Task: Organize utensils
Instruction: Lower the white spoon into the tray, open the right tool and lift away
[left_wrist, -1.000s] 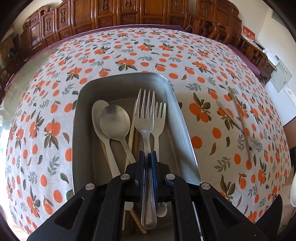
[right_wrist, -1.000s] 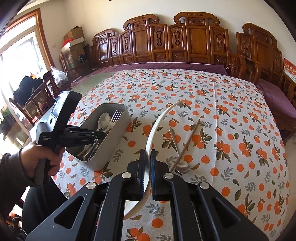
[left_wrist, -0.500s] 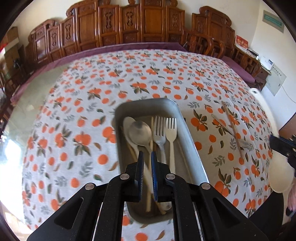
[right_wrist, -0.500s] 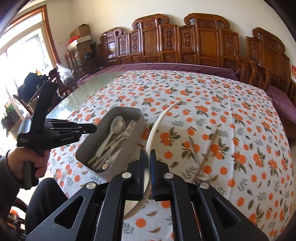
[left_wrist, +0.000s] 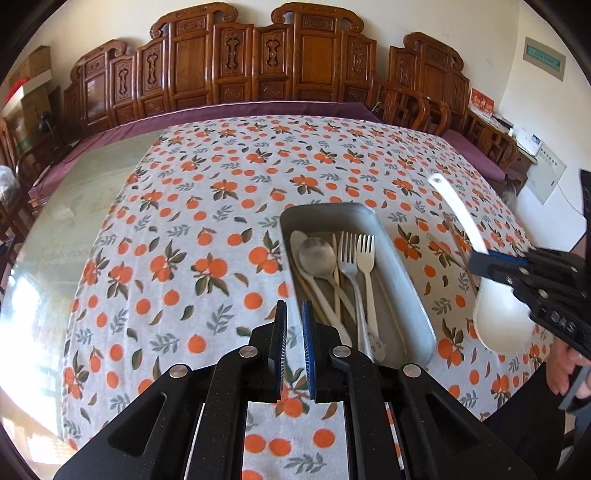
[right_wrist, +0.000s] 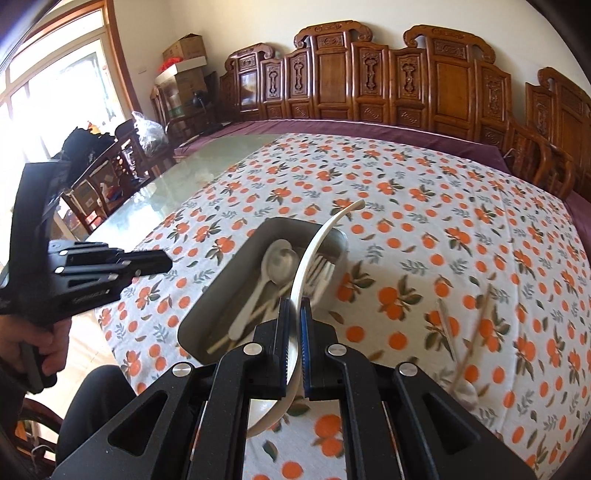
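A second ago the left gripper (left_wrist: 293, 321) was clenched on a steel fork over the tray; now that fork (left_wrist: 351, 273) lies in the tray (left_wrist: 402, 273) and the gripper has pulled back up and to the left, its jaws nearly together with only a thin gap and nothing between them. In the left wrist view the tray has slid from the middle of the picture to the right of the fingers, with bare tablecloth (left_wrist: 177, 229) straight ahead.

The right gripper (right_wrist: 294, 314) has swung left: before, the tray sat well to its left; now the tray (right_wrist: 207, 306) lies directly beyond its fingertips. It is grasping a white ladle (right_wrist: 317, 243) by the handle, which arches up over the tray's far end, the bowl hanging below the fingers near the person.

In the tray lie a steel spoon (left_wrist: 319, 258), a white spoon (left_wrist: 297, 240), the steel fork, a white fork (left_wrist: 365, 251) and chopsticks. To the right, on the cloth, a chopstick (right_wrist: 476, 332) and another spoon (right_wrist: 448, 332) lie loose, blurred.
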